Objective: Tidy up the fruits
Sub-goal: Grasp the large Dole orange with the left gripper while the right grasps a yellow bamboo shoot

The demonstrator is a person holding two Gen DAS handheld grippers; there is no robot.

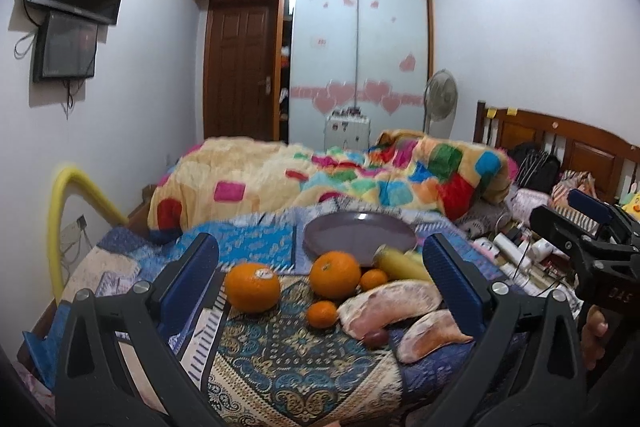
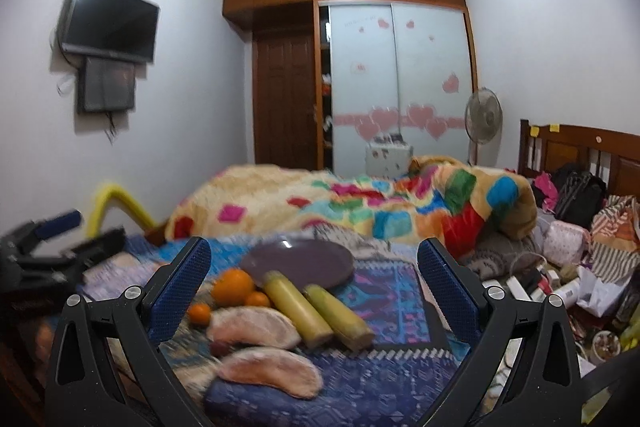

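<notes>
STEP: approach, nothing picked | LEFT: left gripper (image 1: 320, 279) fingers spread, empty | RIGHT: right gripper (image 2: 314, 287) fingers spread, empty | FRUIT: oranges (image 1: 335, 274), pomelo segments (image 2: 253, 325), cane sticks (image 2: 298, 309) near the empty purple plate (image 2: 298, 262) at far side | NEXT: probably close on one fruit, carry to plate.

Two low wrist views, side by side, near the shared purple plate (image 1: 359, 237), facing the wardrobe (image 2: 398, 83).
</notes>
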